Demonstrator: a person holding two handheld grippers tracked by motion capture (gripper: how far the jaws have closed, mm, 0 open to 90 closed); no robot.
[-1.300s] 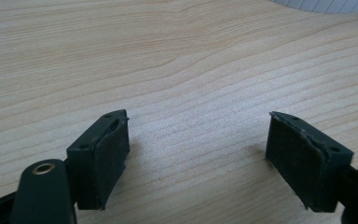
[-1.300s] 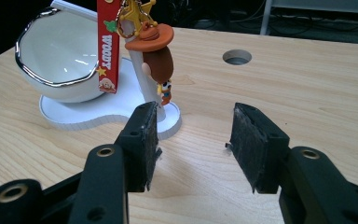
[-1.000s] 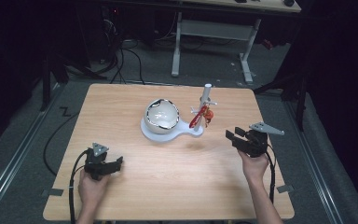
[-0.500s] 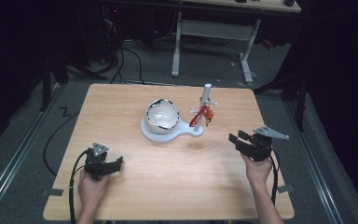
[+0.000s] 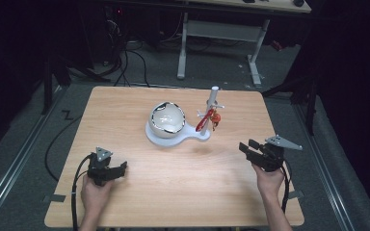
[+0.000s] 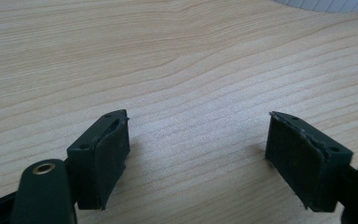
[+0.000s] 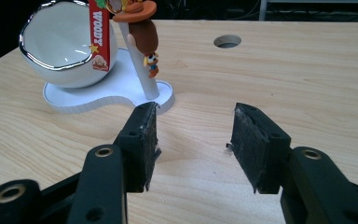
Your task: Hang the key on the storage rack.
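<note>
Your right hand-held gripper (image 5: 247,146) has drawn back slightly toward you and sits low over the worktop (image 5: 173,183), jaws partly open and empty, aimed at the keychain (image 5: 206,119) hanging on the white stand (image 5: 213,103) near the bowl (image 5: 167,117). Your left hand-held gripper (image 5: 120,167) rests open, holding nothing.

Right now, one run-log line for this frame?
left gripper: open, empty | right gripper: open, empty, facing keychain on stand | bowl: untouched
</note>
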